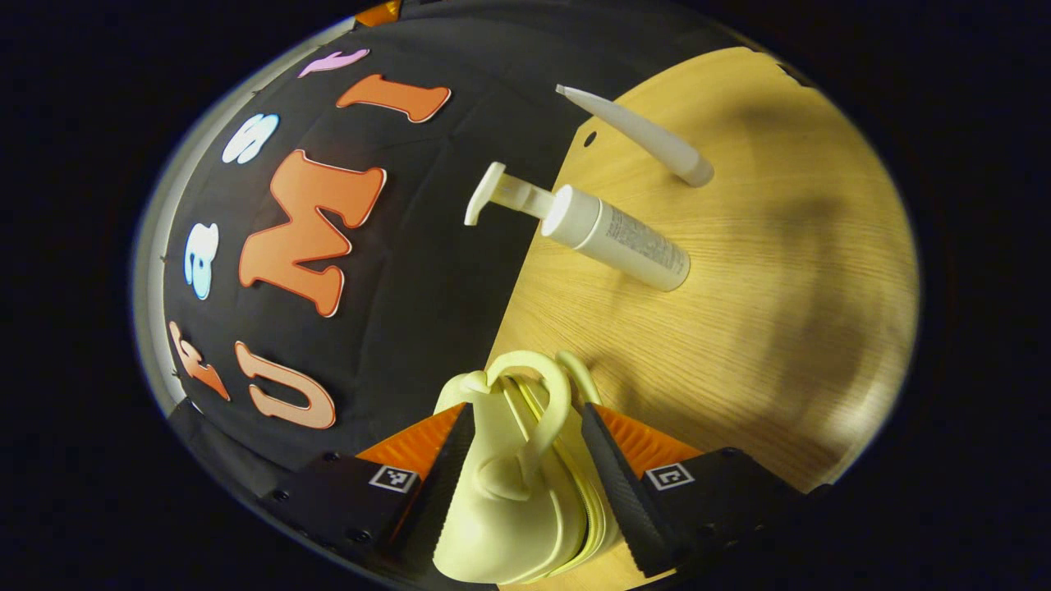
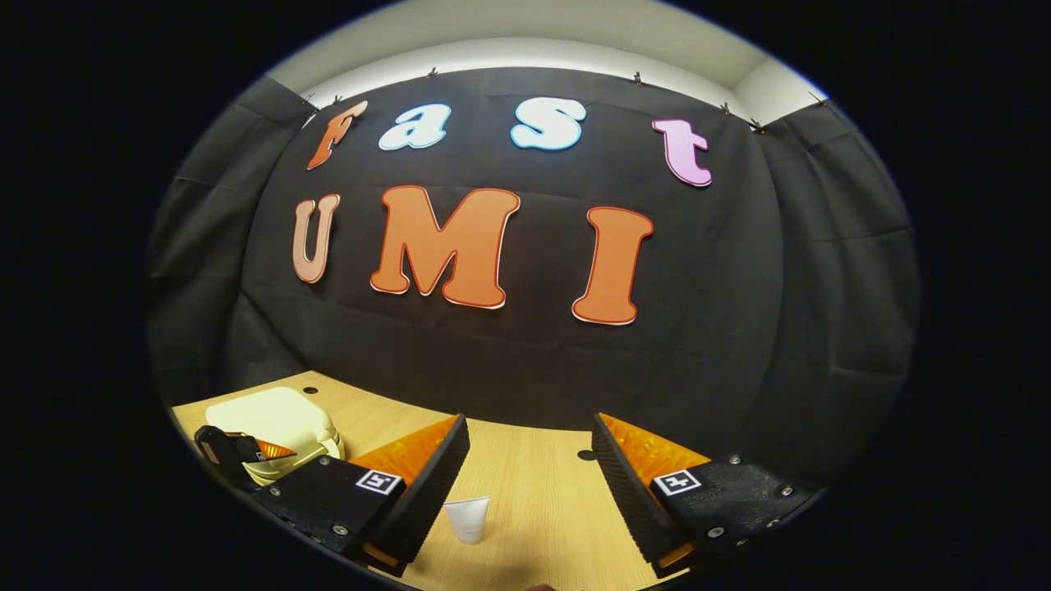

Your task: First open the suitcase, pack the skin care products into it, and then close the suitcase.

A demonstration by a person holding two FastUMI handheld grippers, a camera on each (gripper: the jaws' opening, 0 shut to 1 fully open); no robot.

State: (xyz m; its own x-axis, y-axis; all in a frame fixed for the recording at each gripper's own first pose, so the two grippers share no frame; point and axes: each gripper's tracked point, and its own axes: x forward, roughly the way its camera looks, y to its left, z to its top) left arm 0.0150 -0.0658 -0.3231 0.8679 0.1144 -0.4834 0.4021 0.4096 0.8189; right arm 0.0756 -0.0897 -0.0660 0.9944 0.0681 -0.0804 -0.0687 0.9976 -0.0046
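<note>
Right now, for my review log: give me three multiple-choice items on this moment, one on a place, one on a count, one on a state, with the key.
1. Where does the left gripper stand?
A. Around the pale yellow suitcase
B. Around the pump bottle
C. Over bare table

2. How many skin care items stand on the wooden table in the left gripper view?
A. One
B. Two
C. Four

3. What state is the right gripper in?
A. Shut on the tube
B. Shut on the suitcase
C. Open, holding nothing

Key: 1 A, the suitcase and its handle sit between its two fingers. 2 B, a white pump bottle and a white tube stand apart on the wood. 3 C, its fingers stand wide apart, with only the tabletop and a small white tube seen beyond the gap.
</note>
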